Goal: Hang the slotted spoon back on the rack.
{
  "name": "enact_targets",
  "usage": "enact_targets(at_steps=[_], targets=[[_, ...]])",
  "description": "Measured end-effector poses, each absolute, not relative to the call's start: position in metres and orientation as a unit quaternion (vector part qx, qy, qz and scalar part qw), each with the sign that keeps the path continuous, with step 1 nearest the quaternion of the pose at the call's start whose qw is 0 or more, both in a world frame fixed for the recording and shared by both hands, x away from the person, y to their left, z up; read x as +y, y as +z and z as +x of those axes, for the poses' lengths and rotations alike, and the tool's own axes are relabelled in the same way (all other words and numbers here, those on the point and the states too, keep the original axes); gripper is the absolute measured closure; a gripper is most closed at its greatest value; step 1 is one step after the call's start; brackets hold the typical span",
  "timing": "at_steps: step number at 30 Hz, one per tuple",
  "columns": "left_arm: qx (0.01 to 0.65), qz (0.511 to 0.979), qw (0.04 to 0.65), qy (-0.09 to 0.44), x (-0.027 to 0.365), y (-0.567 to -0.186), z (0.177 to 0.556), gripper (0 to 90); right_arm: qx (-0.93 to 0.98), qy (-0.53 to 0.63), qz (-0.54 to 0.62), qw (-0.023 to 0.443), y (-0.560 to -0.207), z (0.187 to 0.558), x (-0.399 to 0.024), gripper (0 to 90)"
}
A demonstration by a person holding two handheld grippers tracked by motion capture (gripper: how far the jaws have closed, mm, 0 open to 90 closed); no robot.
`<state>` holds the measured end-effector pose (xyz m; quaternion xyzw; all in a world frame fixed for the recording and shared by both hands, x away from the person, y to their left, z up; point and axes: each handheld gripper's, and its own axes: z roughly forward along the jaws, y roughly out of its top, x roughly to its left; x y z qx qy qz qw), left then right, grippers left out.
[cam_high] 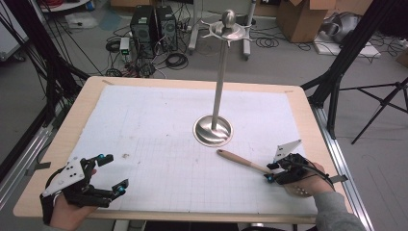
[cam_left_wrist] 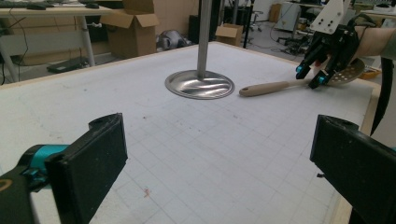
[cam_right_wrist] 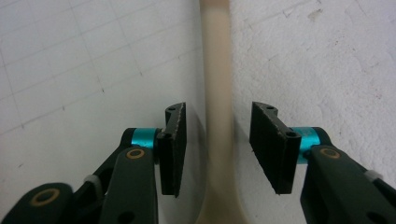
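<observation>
From the high view, I see the spoon (cam_high: 243, 160) lying flat on the surface (cam_high: 159, 144), its long axis running from the wooden tip near the stand (cam_high: 214, 129) down and right into my right tongs (cam_high: 271, 173). The right tongs straddle the handle near its far end; the left tongs (cam_high: 114, 172) sit well apart at the near left corner, wide open and empty. The right hand is clearly the nearer one. The surface's right edge lies close behind that hand, while open room spreads to the left.

In the left gripper view, the spoon's (cam_left_wrist: 273, 87) perforated head lies under the right tongs (cam_left_wrist: 312, 77), and the handle points toward the stand's base (cam_left_wrist: 200, 84).

In the right gripper view, the handle (cam_right_wrist: 217, 116) runs straight up between the pads (cam_right_wrist: 175, 149), which stand partly closed with a gap on each side, not yet pressing. I judge that closing squarely across this axis is all that remains.
</observation>
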<state>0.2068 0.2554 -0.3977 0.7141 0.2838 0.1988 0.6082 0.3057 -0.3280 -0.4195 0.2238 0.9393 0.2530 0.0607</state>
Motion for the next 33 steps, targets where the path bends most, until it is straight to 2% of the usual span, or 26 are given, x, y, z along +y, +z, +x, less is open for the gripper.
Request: enact_targets(at_steps=[8,12,15,33], targets=[[0.283,0.714,0.608,0.199,0.2556,-0.3977,0.207,4.3,0.938,0.252,0.228,0.061,-0.419,0.3053,-0.3283,68.3],[0.283,0.714,0.608,0.199,0.2557,-0.3977,0.207,4.3,0.938,0.253,0.229,0.06,-0.4189,0.3055,-0.3284,70.4],[0.283,0.714,0.608,0.199,0.2555,-0.3976,0.2068,4.3,0.939,0.251,0.227,0.063,-0.4185,0.3048,-0.328,76.3],[0.284,0.713,0.609,0.199,0.2545,-0.3974,0.2073,4.3,0.937,0.253,0.232,0.065,-0.4157,0.302,-0.3266,77.6]])
